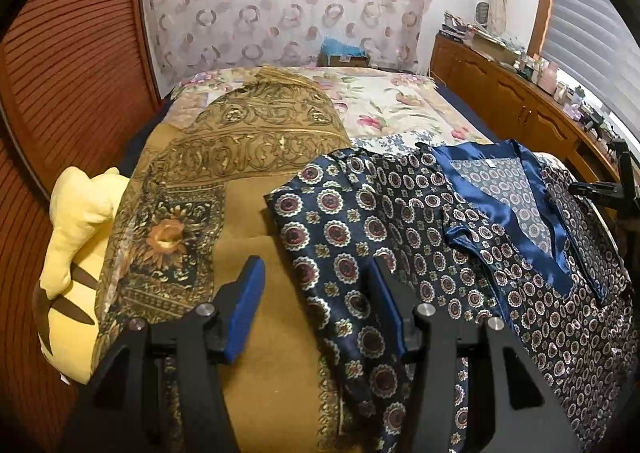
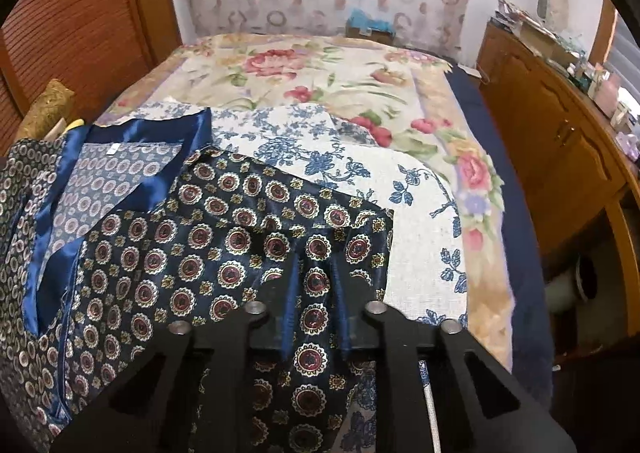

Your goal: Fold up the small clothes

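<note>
Louvred wooden doors (image 1: 76, 65) close off the far left of the room, and below them a pale yellow plush toy (image 1: 76, 253) with brown markings slumps against the edge of the bed. Next to it a gold-brown scarf (image 1: 224, 181) with ornate borders and a sunflower panel is spread across the covers. The left gripper (image 1: 316, 305) hangs above the scarf's plain ochre middle with its blue-padded jaws standing about half apart and nothing between them; its right finger sits over the edge of the navy satin top (image 1: 460, 253), though whether it touches the cloth cannot be told.

That top, printed with round medallions and trimmed with a shiny blue V-neck band (image 1: 516, 213), lies flat on the bed to the right of the scarf, one sleeve spread toward the scarf and the neckline open to show the paler inside and a small white label. In the right wrist view the other sleeve reaches out over a white cloth with blue flowers (image 2: 360, 173). The right gripper (image 2: 316, 285) has its jaws drawn narrow and pinched on the hem of this sleeve, a fold of the patterned satin caught up between the fingers.

Beyond lies a floral bedspread (image 2: 320, 73) with pink roses, and farther right a wooden cabinet (image 2: 552, 141) runs along the wall, its top crowded with small items
</note>
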### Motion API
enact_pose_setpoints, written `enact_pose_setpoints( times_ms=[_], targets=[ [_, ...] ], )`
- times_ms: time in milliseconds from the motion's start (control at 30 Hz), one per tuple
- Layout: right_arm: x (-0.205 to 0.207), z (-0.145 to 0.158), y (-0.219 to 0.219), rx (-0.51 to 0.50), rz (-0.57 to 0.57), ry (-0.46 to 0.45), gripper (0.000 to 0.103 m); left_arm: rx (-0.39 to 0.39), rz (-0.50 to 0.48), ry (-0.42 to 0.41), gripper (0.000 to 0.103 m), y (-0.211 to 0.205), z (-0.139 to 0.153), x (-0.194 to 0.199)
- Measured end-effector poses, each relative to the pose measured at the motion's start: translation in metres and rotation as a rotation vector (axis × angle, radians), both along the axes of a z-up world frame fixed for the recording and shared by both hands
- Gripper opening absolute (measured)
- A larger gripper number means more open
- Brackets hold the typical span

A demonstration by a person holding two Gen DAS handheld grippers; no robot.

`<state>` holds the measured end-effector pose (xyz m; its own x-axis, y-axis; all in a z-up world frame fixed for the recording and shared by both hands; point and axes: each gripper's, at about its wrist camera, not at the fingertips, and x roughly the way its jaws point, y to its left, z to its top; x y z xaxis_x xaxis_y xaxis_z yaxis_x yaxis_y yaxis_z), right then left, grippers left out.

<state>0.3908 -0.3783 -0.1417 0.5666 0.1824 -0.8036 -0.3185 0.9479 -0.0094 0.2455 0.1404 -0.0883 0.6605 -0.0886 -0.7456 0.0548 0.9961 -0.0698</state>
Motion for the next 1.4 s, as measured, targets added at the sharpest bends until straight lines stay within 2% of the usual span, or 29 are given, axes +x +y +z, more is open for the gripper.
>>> enact_pose_setpoints(
  times_ms=[100,267,500,700,733,767,967,1200,1300,1400],
  targets=[
    [0.0,0.0,-0.003,0.01,-0.004,-0.004,0.0,0.002,-0.002,0.002,0.052,-0.002,0.0,0.003],
    [-0.002,0.006,-0.015,-0.043,-0.039,-0.044,0.0,-0.001,0.0,0.007,0.052,-0.001,-0.002,0.006],
    [-0.006,0.03,-0.052,-0.09,-0.091,-0.084,0.0,-0.007,-0.001,0.004,0.052,-0.001,-0.002,0.009],
    [-0.013,0.041,-0.057,-0.094,-0.093,-0.12,0.0,-0.03,-0.021,-0.008,0.052,-0.002,0.002,0.011],
    [-0.013,0.042,-0.057,-0.085,-0.095,-0.122,0.001,-0.031,-0.022,-0.008,0.052,-0.002,0.002,0.011],
    [-0.013,0.043,-0.057,-0.077,-0.096,-0.123,0.008,-0.032,-0.024,-0.008,0.052,-0.003,0.003,0.012],
    [-0.01,0.036,-0.058,-0.063,-0.109,-0.117,0.03,-0.047,-0.011,-0.002,0.052,0.001,0.003,0.016],
    [-0.008,0.017,-0.071,-0.017,-0.127,-0.043,0.037,-0.083,0.001,0.003,0.052,0.01,-0.002,0.015],
    [-0.008,0.009,-0.073,0.007,-0.122,-0.015,0.038,-0.091,0.0,0.004,0.045,0.012,-0.003,0.014],
    [-0.007,0.004,-0.074,0.087,-0.093,0.013,0.038,-0.095,-0.005,0.002,0.04,0.012,-0.003,0.013]
  ],
)
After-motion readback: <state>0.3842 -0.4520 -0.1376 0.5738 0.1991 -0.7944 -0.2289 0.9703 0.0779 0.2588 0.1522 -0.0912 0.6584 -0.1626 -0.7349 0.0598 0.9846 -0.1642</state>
